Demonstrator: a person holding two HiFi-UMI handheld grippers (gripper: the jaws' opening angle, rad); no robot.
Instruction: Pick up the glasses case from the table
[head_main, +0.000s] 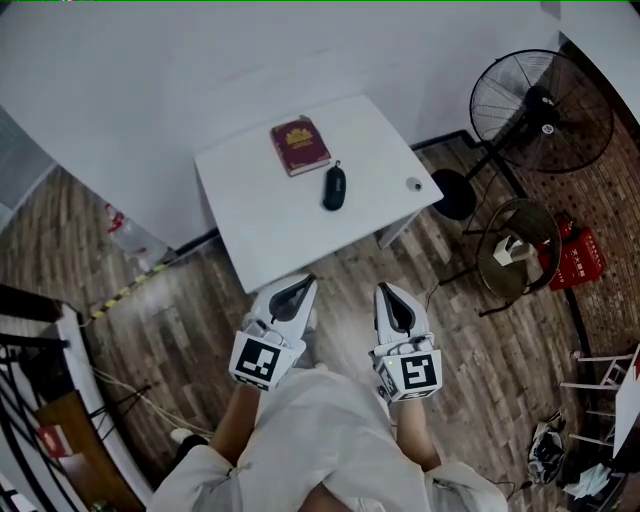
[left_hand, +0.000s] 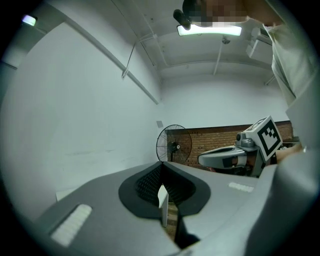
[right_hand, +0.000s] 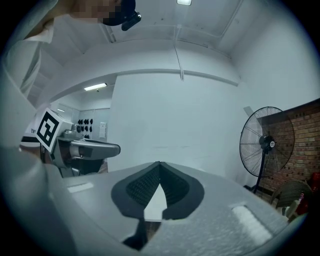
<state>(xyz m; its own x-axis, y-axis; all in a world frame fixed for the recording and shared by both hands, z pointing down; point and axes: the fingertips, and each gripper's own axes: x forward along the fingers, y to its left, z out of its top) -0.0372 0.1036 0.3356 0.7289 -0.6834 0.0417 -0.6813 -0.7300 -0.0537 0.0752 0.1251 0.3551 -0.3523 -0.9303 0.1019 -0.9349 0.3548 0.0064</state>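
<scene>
Glasses case (head_main: 334, 188) ahead on desk (head_main: 260, 230), lengthwise away from person; left gripper (head_main: 305, 283) marginally nearer than right gripper (head_main: 386, 290); both jaws clenched, empty.

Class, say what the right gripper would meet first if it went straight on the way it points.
Probably the white table; whether the right gripper strikes its edge or passes above is unclear.

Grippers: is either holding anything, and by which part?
Nothing. The left gripper and right gripper are shut and empty; the glasses case lies on the table.
</scene>
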